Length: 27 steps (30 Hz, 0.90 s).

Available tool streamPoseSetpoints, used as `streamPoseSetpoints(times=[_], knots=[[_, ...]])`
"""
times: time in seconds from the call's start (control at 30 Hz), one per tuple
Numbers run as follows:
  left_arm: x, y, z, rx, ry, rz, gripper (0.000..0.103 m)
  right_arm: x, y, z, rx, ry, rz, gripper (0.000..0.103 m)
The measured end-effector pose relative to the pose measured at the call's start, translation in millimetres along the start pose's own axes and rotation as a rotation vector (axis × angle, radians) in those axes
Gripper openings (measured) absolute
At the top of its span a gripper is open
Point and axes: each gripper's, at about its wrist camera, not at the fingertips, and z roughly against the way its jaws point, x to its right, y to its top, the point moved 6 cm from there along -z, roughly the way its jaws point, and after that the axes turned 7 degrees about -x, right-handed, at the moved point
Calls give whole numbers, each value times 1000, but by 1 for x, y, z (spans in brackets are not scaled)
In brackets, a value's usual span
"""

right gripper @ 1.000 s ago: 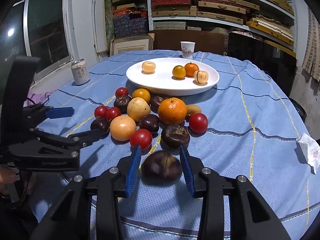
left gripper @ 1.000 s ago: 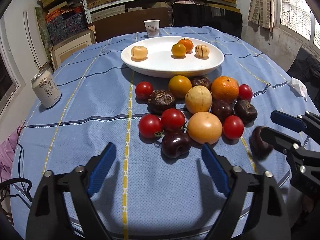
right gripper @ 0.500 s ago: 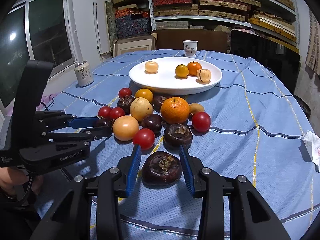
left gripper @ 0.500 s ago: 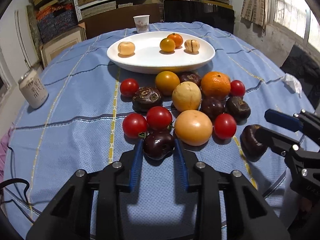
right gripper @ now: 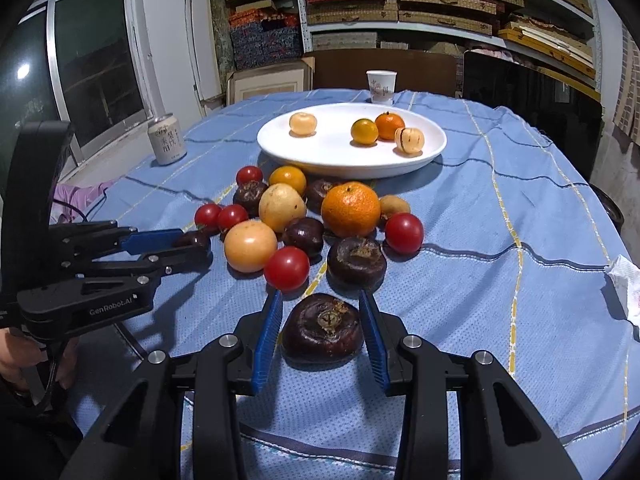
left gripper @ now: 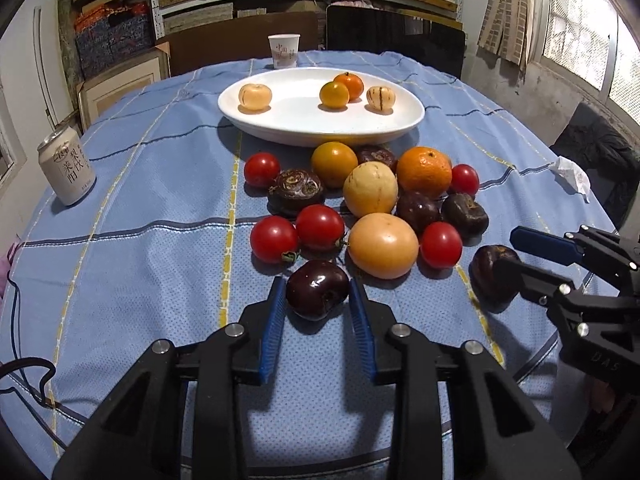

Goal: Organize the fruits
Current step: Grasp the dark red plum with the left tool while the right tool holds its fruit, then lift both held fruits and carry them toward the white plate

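Can [left gripper: 67, 165]: stands at the far left on the blue tablecloth [left gripper: 140, 208]; it carries large Chinese characters, which I read as a pear drink, not with certainty.
Left gripper [left gripper: 318, 294]: narrow, its blue pads pressed on a glossy dark plum [left gripper: 317, 289] at the near edge of the fruit pile; its body reads "GenRobot.AI" in the right wrist view.
Done: four small fruits lie in the white plate [left gripper: 304, 128].
Left to do: I judge most of the work remains, about fifteen fruits are in the pile [left gripper: 368, 204] before the plate.
Paper cup [left gripper: 283, 51]: behind the plate, red print too small to read.
Right gripper [right gripper: 322, 326]: jaws opening around a wrinkled dark fruit [right gripper: 322, 328] that rests on the cloth; a small gap shows at the left pad.
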Motion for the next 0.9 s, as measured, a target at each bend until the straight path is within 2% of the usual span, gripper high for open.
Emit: streamPoseSetpoints(times=[0.1,0.23,0.33,0.4,0.47,0.57,0.9], knots=[[2,1,-2,-10,14,-12,32,-1,-1,-4,-22,-17,4,49],[2,0,-10,-58,15,-12,46,0,-2,-10,-55,-32,-1,49],[-3,0,-13,-67,-11,11,48,0,-3,-13,-73,-30,-7,49],[-2,0,-13,-65,-8,11,47,0,-3,-16,-87,-33,-4,49],[-1,0,-12,-56,-19,10,39,0,-4,-19,-106,-33,-4,48],[0,0,-9,-40,-32,9,32,0,-4,-18,-102,-25,-8,48],[-1,-1,9,30,-40,29,32,1,-2,-3,-17,4,-11,47]])
